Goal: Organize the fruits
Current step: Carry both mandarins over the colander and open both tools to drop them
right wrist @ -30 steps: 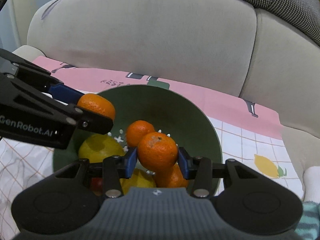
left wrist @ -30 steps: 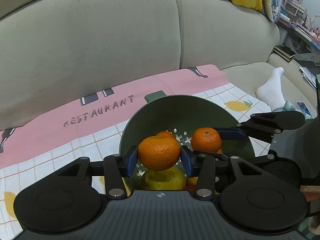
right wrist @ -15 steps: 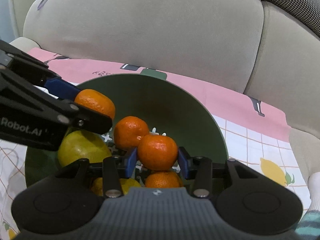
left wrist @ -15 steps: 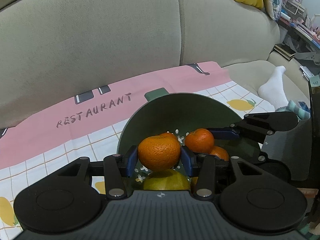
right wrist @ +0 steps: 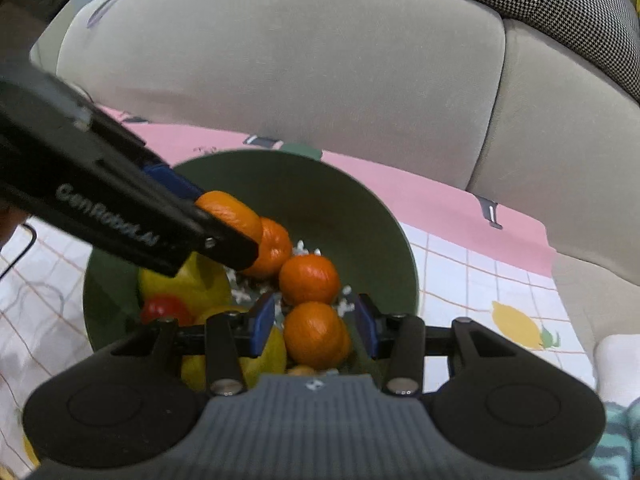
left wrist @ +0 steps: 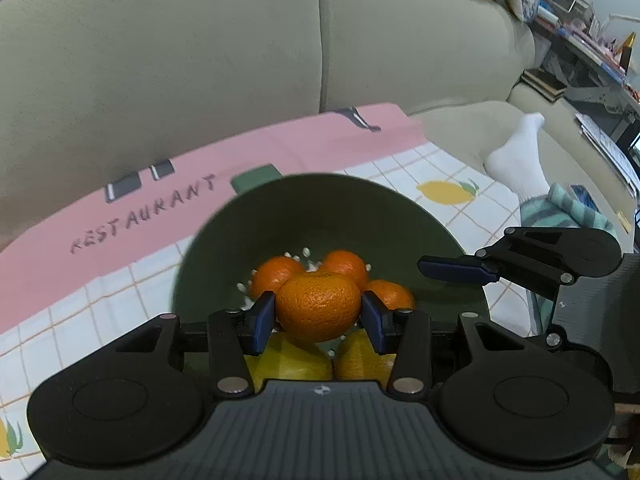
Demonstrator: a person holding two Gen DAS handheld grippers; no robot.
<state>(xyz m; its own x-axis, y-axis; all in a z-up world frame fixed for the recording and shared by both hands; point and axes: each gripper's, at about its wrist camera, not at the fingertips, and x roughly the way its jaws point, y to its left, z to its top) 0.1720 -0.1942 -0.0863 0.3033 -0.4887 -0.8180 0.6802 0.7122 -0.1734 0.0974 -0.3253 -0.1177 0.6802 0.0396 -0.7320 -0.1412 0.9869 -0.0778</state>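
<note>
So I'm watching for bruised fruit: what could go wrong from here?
The left gripper holds a tangerine above the green bowl; released from here it could land on the piled tangerines. The open right gripper straddles another tangerine and could nudge it.

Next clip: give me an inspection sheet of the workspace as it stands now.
Surface: pink and checked lemon-print cloth on a sofa seat.
Job's things: green perforated bowl holding loose orange mandarins, yellow lemons and one red fruit.
Clutter: nothing seen.
Grippers: left gripper shut on a held mandarin over the bowl; right gripper open above the fruit.
Cables: thin black cable.
Surroundings: beige sofa back, white-socked foot.
</note>
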